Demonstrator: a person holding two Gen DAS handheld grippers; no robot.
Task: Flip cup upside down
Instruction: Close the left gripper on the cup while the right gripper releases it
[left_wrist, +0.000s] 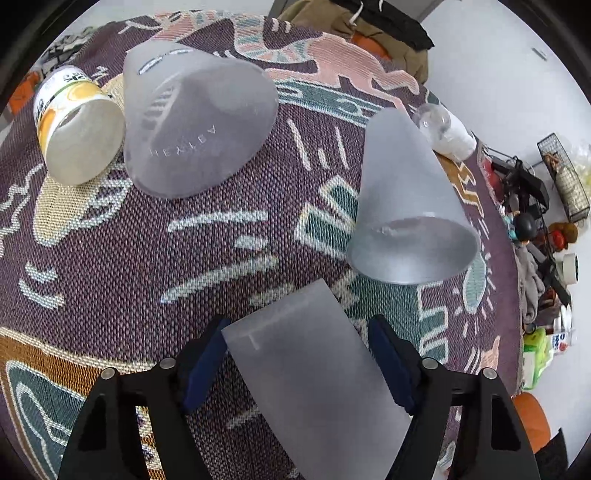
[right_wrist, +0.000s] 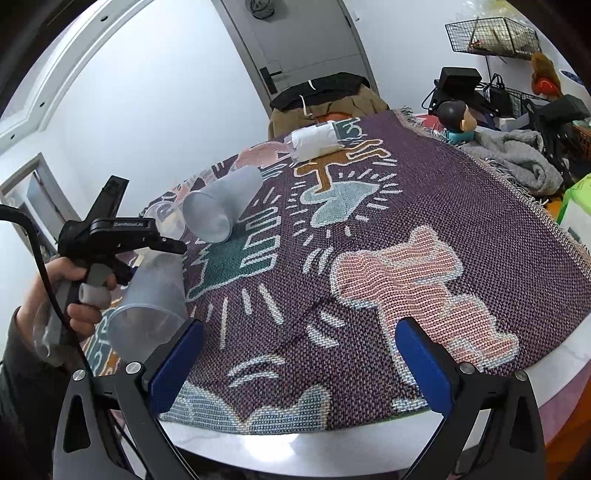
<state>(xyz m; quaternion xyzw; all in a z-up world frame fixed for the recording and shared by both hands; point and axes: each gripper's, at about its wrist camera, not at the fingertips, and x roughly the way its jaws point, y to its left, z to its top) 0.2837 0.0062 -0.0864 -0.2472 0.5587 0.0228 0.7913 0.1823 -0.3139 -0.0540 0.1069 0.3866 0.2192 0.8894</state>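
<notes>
My left gripper (left_wrist: 297, 336) is shut on a frosted grey cup (left_wrist: 314, 373), holding it tilted above the woven blanket (left_wrist: 184, 258); the cup's flat base points forward. In the right wrist view the same cup (right_wrist: 151, 306) hangs in the left gripper (right_wrist: 147, 254) with its open mouth down toward the camera. Two more frosted cups lie on their sides on the blanket, one far left (left_wrist: 192, 125) and one to the right (left_wrist: 410, 206); the latter also shows in the right wrist view (right_wrist: 218, 206). My right gripper (right_wrist: 299, 339) is open and empty near the table's front edge.
A printed paper cup (left_wrist: 74, 125) lies on its side at the far left. A clear cup with white filling (left_wrist: 447, 133) lies at the blanket's far edge. Clutter, wire baskets (right_wrist: 491, 35) and a grey towel (right_wrist: 517, 162) stand beyond the table on the right.
</notes>
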